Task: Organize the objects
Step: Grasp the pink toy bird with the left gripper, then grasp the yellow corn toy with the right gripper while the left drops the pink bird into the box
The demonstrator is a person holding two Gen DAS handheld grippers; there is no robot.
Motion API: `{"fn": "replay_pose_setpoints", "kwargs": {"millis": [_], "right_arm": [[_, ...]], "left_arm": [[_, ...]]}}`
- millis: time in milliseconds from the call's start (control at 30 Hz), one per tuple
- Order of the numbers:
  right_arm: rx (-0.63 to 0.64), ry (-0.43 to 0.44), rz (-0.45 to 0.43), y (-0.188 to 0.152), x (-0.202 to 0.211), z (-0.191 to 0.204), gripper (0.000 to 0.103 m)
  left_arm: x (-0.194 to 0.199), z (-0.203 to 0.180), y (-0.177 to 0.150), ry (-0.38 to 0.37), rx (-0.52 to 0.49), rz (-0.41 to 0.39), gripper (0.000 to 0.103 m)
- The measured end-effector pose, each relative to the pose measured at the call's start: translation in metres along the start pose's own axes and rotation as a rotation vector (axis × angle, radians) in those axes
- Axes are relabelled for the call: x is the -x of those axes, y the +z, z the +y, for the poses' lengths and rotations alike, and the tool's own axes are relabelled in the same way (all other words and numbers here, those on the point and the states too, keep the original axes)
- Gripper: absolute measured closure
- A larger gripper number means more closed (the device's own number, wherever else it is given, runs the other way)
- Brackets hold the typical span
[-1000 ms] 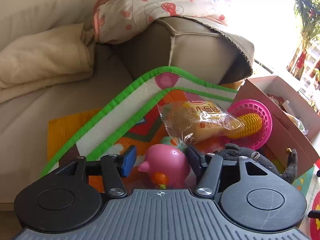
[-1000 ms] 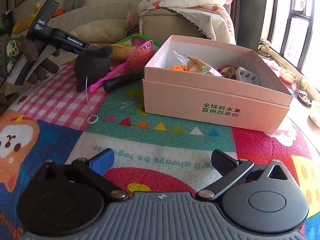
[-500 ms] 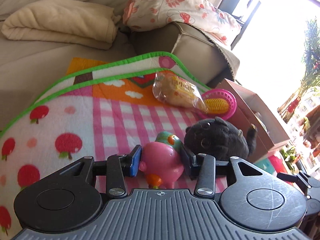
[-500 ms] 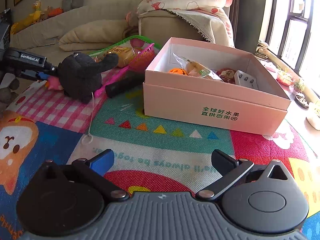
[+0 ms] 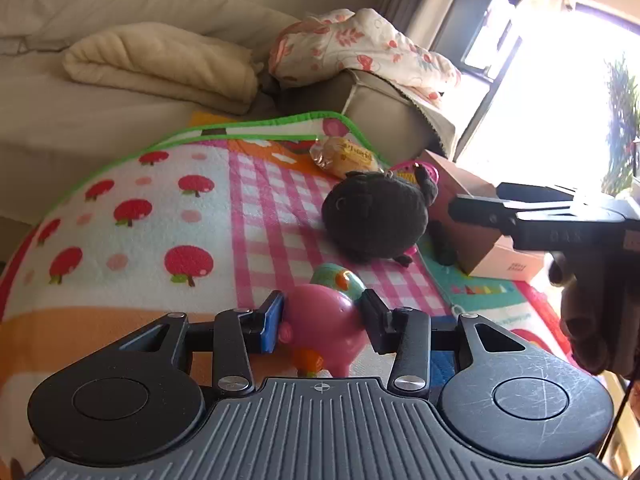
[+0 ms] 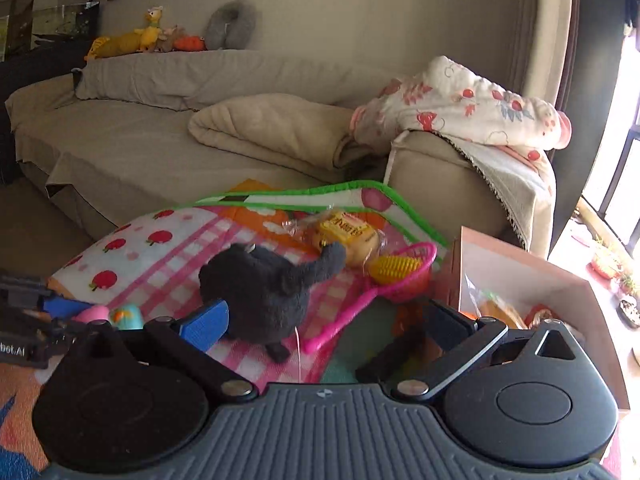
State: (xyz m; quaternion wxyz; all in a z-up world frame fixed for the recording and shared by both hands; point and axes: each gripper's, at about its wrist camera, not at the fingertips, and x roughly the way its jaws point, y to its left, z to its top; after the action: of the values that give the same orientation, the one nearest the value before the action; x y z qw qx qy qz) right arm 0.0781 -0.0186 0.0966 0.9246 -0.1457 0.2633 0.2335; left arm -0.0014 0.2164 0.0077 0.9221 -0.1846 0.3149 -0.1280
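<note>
My left gripper [image 5: 322, 322] is shut on a pink toy pig [image 5: 328, 326] with a teal cap, held just above the play mat; the pig also shows in the right wrist view [image 6: 94, 314]. A dark grey plush toy [image 5: 374, 218] lies on the pink checked part of the mat, and in the right wrist view [image 6: 264, 288] it sits just beyond my open, empty right gripper [image 6: 320, 324]. A pink cardboard box [image 6: 532, 280] with several items inside stands at the right. My right gripper also shows in the left wrist view [image 5: 472, 210].
A bagged bread snack [image 6: 344, 236] and a pink strainer with toy corn [image 6: 400, 270] lie behind the plush. A black handle [image 5: 442, 246] lies beside the box. A beige sofa [image 6: 160, 136] with folded blankets borders the colourful mat [image 5: 160, 216].
My left gripper has pulled back to the left with the pig. My right gripper has moved forward and left, from in front of the box to close behind the plush.
</note>
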Motion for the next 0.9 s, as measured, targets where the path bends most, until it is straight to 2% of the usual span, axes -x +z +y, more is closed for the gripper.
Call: {"fn": "replay_pose_setpoints", "kwargs": {"millis": [67,133,267,333,367,433,567,667,767,833,900], "right_arm": [[-0.02,0.006,0.026,0.03,-0.017,-0.009,0.0],[-0.054,-0.024,0.073,0.055,-0.039,-0.023,0.0],[-0.051,-0.158,0.183,0.079,-0.093,-0.054,0.002],[0.015,-0.21,0.211,0.079,-0.109,-0.06,0.027],[0.046,-0.216,0.227,0.078,-0.114,-0.06,0.033],[0.091,-0.174,0.256,0.073,-0.118,-0.057,0.05],[0.221,-0.106,0.323,0.057,-0.129,-0.031,0.059],[0.279,-0.131,0.381,0.046,-0.146,-0.021,0.059],[0.267,-0.14,0.436,0.04,-0.158,-0.022,0.064],[0.27,-0.144,0.43,0.036,-0.156,-0.019,0.072],[0.263,-0.13,0.394,0.035,-0.138,-0.014,0.072]], "left_arm": [[-0.002,0.0,-0.007,-0.016,0.012,-0.014,0.056],[0.0,-0.002,-0.009,-0.023,-0.007,-0.037,0.056],[0.003,0.004,-0.011,-0.038,0.036,-0.049,0.056],[0.003,0.005,-0.012,-0.033,0.044,-0.059,0.056],[0.003,0.004,-0.012,-0.031,0.042,-0.062,0.056],[0.003,0.004,-0.012,-0.037,0.04,-0.062,0.056],[0.003,0.008,-0.012,-0.05,0.06,-0.06,0.056],[0.004,0.008,-0.012,-0.048,0.065,-0.065,0.056],[0.004,0.009,-0.012,-0.047,0.073,-0.065,0.056],[0.004,0.009,-0.012,-0.047,0.077,-0.066,0.056],[0.003,0.01,-0.011,-0.046,0.079,-0.067,0.056]]}}
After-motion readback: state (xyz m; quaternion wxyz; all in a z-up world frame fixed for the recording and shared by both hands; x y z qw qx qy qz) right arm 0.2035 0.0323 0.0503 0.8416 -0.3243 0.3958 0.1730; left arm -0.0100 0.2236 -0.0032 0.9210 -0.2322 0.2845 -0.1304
